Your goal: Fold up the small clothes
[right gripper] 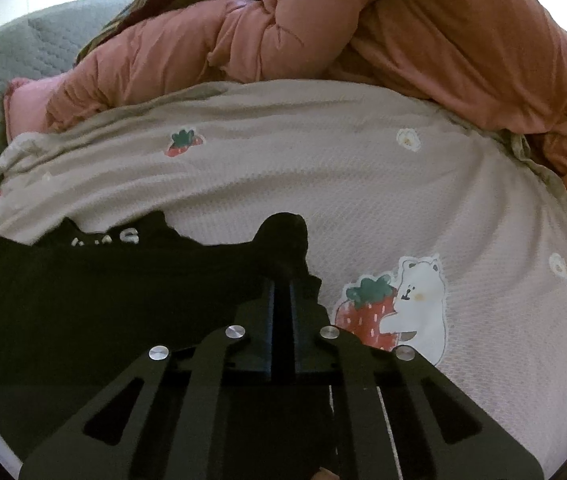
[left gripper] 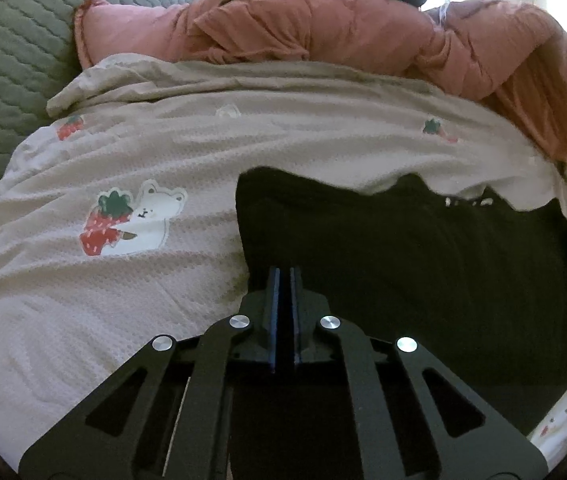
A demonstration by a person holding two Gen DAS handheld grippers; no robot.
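Note:
A black garment (left gripper: 423, 264) with small white lettering lies on a beige bedsheet printed with bears and strawberries (left gripper: 131, 168). My left gripper (left gripper: 284, 276) is shut, its jaws pressed together on the garment's left edge. In the right wrist view the same black garment (right gripper: 103, 300) spreads to the left. My right gripper (right gripper: 283, 292) is shut on the garment's right edge, with a bunched fold of black cloth rising just beyond its fingertips.
A crumpled salmon-pink quilt (left gripper: 323, 32) lies along the far side of the sheet and also shows in the right wrist view (right gripper: 423, 36). A grey-green quilted cover (left gripper: 7, 60) lies at the left. Dark striped cloth (right gripper: 155, 4) sits behind the quilt.

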